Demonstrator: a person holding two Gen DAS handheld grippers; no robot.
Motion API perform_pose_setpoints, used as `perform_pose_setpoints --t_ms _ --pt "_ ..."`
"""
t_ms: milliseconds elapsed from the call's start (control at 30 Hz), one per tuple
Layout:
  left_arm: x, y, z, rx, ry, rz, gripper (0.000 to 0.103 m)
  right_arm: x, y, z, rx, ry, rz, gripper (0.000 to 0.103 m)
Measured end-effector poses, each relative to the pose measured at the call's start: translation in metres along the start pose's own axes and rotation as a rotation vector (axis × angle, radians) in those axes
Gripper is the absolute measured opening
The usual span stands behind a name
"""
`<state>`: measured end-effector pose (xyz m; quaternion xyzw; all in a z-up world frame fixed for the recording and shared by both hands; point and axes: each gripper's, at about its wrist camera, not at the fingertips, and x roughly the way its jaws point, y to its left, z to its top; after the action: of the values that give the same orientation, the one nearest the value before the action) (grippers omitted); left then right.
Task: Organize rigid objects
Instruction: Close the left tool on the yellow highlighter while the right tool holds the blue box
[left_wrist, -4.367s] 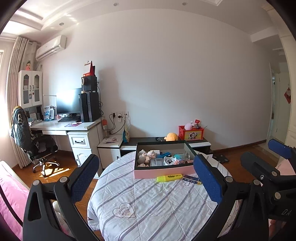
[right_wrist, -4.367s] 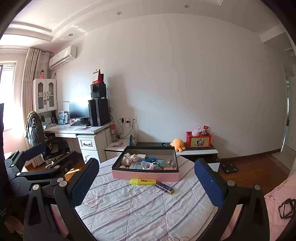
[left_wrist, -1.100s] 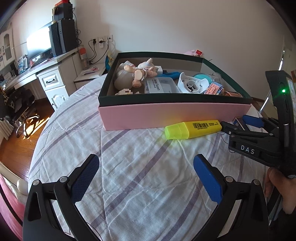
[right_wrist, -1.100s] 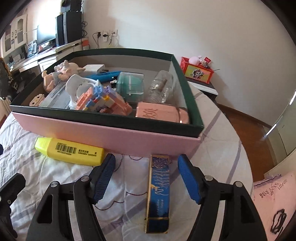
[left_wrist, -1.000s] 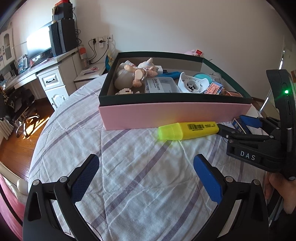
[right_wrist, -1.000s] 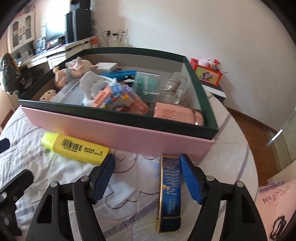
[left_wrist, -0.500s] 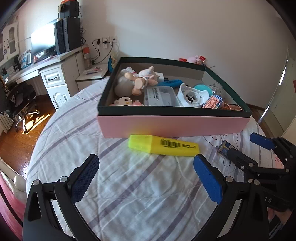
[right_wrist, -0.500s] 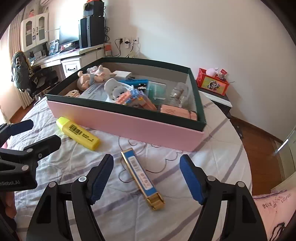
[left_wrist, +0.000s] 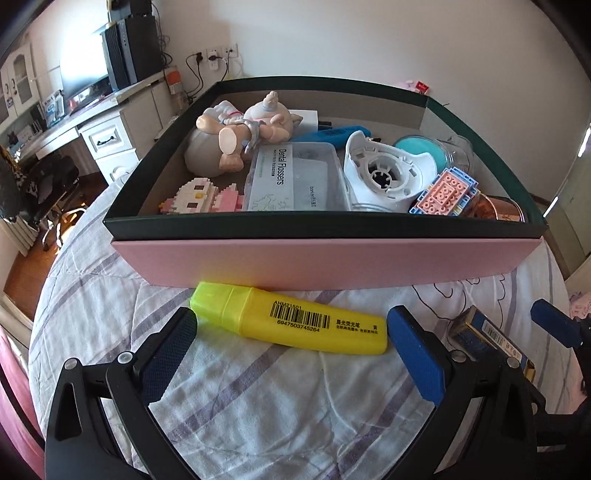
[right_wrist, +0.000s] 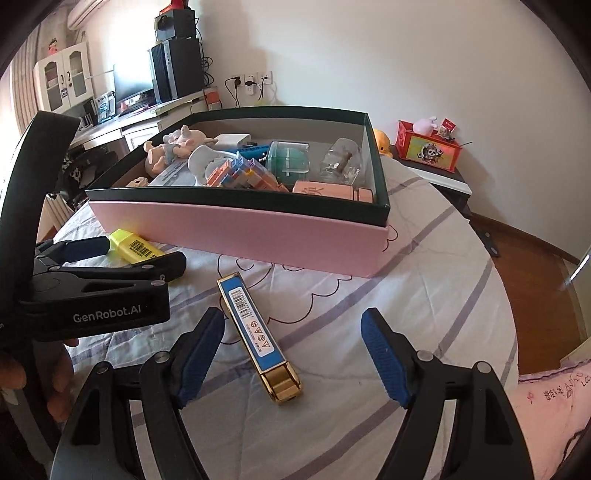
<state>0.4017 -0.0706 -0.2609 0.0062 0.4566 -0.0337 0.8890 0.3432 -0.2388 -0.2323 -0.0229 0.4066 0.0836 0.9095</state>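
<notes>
Clearly both loose things lie on the quilted bench (left_wrist: 258, 406) just in front of the pink box (left_wrist: 325, 262), probably because they are the last pieces waiting to go in with the toys and containers already packed there. At the left, the left gripper (left_wrist: 291, 354) is spread wide with the yellow highlighter (left_wrist: 291, 321) lying crosswise between its fingertips, untouched; that straddle looks like the set-up for a pinch. Further right, the blue and gold case (right_wrist: 258, 336) lies slanted on the quilt. The right gripper (right_wrist: 291, 354), whose jaws have just been opening, is also spread, with the case's gold end between its pads but not pressed.
</notes>
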Motion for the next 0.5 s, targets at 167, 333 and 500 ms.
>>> perform_pose_setpoints --t_ms 167,333,500 --pt "-0.010 0.020 -0.017 -0.015 0.002 -0.001 0.097 -0.002 0.004 -0.004 -0.006 0.005 0.016 0.078" --pt "-0.024 0.052 -0.037 -0.055 0.001 0.050 0.098 -0.002 0.011 -0.009 -0.014 0.020 0.036 0.078" --pt "-0.040 0.076 -0.051 -0.113 -0.009 0.054 0.100 -0.003 0.014 -0.013 0.001 0.021 0.045 0.061"
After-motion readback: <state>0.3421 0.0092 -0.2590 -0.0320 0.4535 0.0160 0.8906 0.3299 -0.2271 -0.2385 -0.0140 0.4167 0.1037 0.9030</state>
